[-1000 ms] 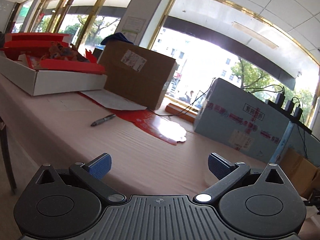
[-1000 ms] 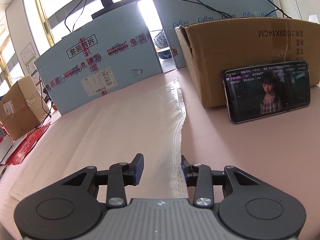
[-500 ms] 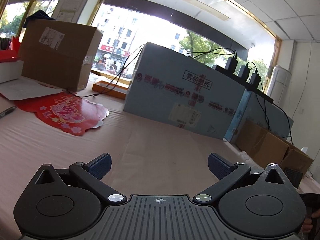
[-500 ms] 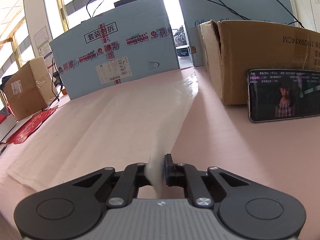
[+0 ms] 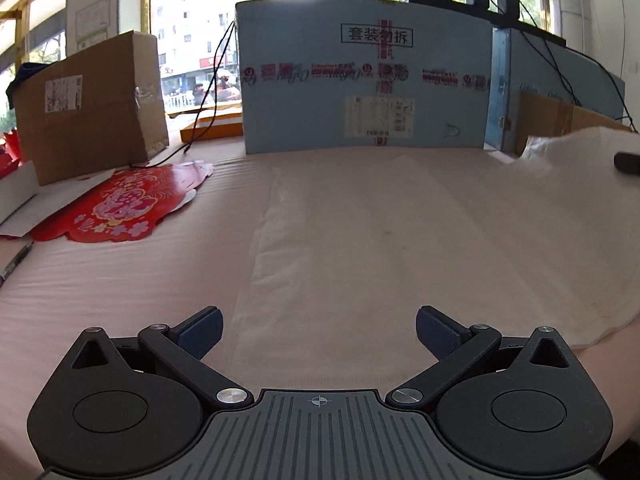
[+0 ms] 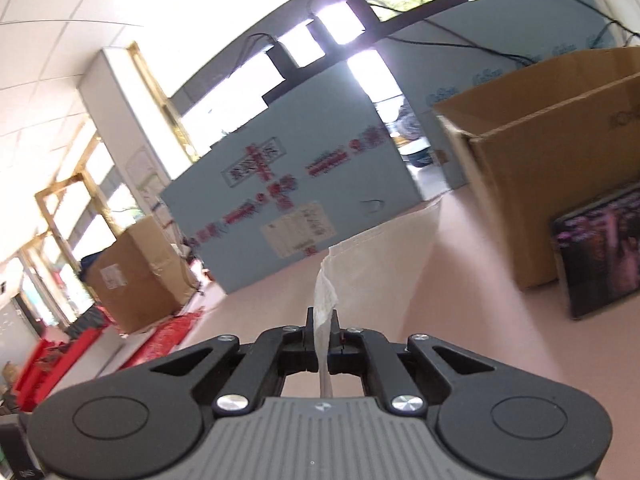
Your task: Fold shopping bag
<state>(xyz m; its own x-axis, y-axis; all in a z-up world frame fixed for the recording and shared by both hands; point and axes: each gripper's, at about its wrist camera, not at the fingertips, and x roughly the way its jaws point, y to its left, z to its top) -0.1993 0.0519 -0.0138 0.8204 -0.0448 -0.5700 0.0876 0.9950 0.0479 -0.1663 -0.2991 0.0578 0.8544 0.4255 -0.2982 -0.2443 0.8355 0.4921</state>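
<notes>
From your left wrist camera, the shopping bag (image 5: 420, 248) lies spread flat on the pink surface (image 5: 120, 280), a pale translucent sheet whose long axis runs away from you toward the light blue box (image 5: 360, 76) at the far edge; its far right corner is raised off the surface, lifted in front of the brown carton there. Your left gripper (image 5: 318, 330) hangs just above the bag's near edge with its jaws wide apart and nothing between the blue pads. Off to the left lie a red paper cutout (image 5: 124, 204) and a cardboard box (image 5: 88, 104), both well clear of the bag. From your right wrist camera, your right gripper (image 6: 322, 334) has its jaws closed tight on a bunched edge of the bag, which rises from the pads as a thin crumpled strip and then widens out, sloping down toward the blue box. An open cardboard box (image 6: 560, 168) stands to the right, with a phone (image 6: 600, 252) leaning against it, its screen lit.
</notes>
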